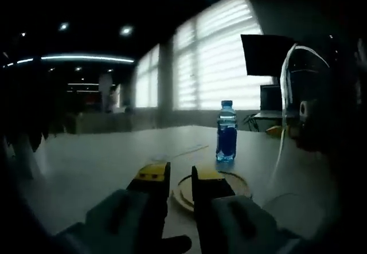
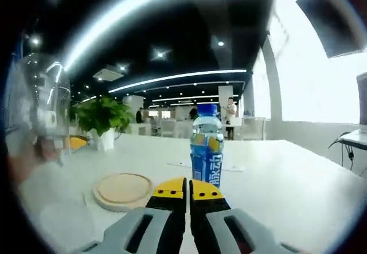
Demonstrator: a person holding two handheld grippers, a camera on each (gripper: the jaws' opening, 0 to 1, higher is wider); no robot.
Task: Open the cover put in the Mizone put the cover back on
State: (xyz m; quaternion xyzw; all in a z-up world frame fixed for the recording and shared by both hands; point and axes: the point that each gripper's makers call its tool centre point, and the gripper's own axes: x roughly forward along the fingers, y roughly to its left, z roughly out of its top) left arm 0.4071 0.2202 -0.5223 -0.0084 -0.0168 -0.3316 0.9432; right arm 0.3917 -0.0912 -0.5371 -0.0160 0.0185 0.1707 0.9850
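Right gripper view: the bottle (image 2: pixel 206 145) stands upright on the table (image 2: pixel 287 179) just beyond the right gripper (image 2: pixel 187 186), whose jaws are together. The cover (image 2: pixel 40 113) looks lifted off its base (image 2: pixel 122 190), so the jaws should part before closing squarely round the bottle. The left gripper (image 1: pixel 180 176) has a narrow gap.

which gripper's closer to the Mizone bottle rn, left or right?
Right, probably. The right gripper sits directly in front of the Mizone bottle, fingers closed, not touching. In the left gripper view the left gripper is over the wooden disc, the bottle farther back.
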